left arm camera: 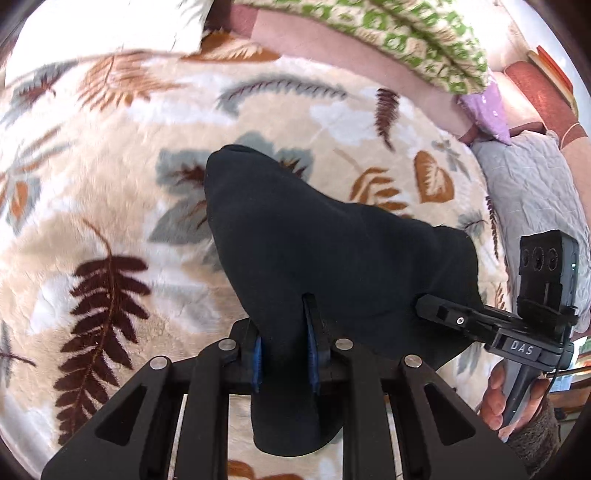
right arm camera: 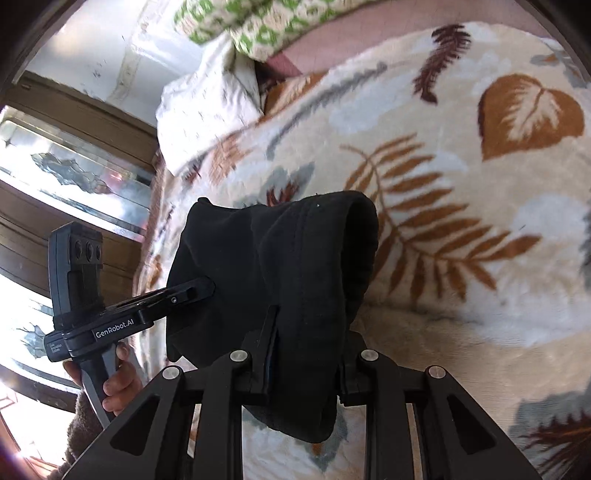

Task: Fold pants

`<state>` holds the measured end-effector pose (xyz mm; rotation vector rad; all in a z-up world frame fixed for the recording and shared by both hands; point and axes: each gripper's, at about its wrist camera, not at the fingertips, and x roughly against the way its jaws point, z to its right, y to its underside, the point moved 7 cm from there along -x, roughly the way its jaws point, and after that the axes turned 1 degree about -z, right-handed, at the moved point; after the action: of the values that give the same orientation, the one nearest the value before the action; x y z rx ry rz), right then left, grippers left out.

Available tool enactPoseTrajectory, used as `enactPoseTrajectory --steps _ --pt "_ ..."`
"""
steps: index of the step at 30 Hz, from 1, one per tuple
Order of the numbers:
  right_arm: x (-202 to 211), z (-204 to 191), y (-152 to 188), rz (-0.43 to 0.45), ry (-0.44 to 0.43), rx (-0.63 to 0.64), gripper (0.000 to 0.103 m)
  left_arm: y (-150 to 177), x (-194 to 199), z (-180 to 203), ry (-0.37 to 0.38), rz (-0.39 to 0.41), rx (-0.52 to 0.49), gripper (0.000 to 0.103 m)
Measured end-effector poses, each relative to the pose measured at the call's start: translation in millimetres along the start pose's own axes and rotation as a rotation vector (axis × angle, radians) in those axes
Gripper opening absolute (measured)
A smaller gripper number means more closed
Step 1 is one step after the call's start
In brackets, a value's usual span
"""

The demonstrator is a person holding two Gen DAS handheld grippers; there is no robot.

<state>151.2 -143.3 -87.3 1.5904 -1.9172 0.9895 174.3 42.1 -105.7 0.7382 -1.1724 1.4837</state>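
Pants (left arm camera: 332, 251) hang above the leaf-print blanket (left arm camera: 110, 184), my left gripper (left arm camera: 284, 343) and right gripper (right arm camera: 306, 354) both clamped on bunched cloth (thick wad); uneven pull could slip one corner.

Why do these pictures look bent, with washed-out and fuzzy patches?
Both views use fisheye lenses, so the leaf-print blanket bulges inside dark rounded corners. Left wrist view: the pillow is overexposed and the blanket's edges are smeared. Right wrist view: the window glares, and the black pants lose detail.
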Motion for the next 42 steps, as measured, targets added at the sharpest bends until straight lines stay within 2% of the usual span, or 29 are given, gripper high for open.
enactPoseTrajectory --steps 2,4,6,7,8,10,13,16,20,21,23,24,26,28,29,35,40,42 --pt "-7 3 4 -0.001 0.012 -0.009 0.025 3 -4 -5 0.015 0.005 -0.007 0.022" --pt "-10 7 7 0.008 0.021 -0.003 0.036 5 -7 -9 0.017 0.021 -0.028 0.036" --pt "-14 17 10 0.006 0.048 -0.003 0.047 6 -10 -17 -0.03 0.045 -0.067 0.071" --pt "-15 24 11 0.012 0.071 -0.001 0.051 8 -12 -23 -0.052 0.061 -0.082 0.078" --pt "-15 29 11 0.02 0.06 -0.002 0.051 8 -13 -28 -0.049 0.066 -0.085 0.083" --pt "-9 38 11 0.037 -0.007 -0.043 0.051 8 -9 -33 -0.011 0.066 -0.065 0.082" --pt "6 48 11 0.065 -0.016 -0.102 0.056 7 1 -37 -0.046 0.06 -0.04 0.082" --pt "28 45 13 0.099 0.063 -0.084 0.055 8 21 -36 -0.145 0.108 -0.045 0.082" --pt "67 17 22 0.191 0.173 -0.019 0.056 15 50 -33 -0.267 0.194 -0.013 0.082" --pt "78 5 28 0.221 0.227 0.01 0.06 20 57 -32 -0.298 0.219 -0.003 0.082" --pt "90 -14 39 0.266 0.34 0.048 0.082 34 72 -27 -0.371 0.27 0.01 0.082" --pt "96 -25 46 0.299 0.388 0.068 0.1 41 76 -25 -0.402 0.287 0.009 0.082" --pt "109 -44 68 0.399 0.468 0.094 0.103 58 83 -17 -0.466 0.328 -0.02 0.082" --pt "113 -57 88 0.425 0.495 0.112 0.103 78 86 -10 -0.567 0.359 -0.061 0.082" --pt "111 -62 95 0.422 0.513 0.121 0.103 84 86 -8 -0.592 0.365 -0.069 0.082" --pt "93 -90 140 0.398 0.615 0.211 0.103 120 91 -19 -0.601 0.384 0.017 0.082" --pt "97 -104 167 0.486 0.681 0.258 0.103 138 99 -24 -0.634 0.421 0.047 0.082" --pt "100 -107 172 0.506 0.694 0.265 0.103 144 102 -23 -0.619 0.434 0.063 0.082"
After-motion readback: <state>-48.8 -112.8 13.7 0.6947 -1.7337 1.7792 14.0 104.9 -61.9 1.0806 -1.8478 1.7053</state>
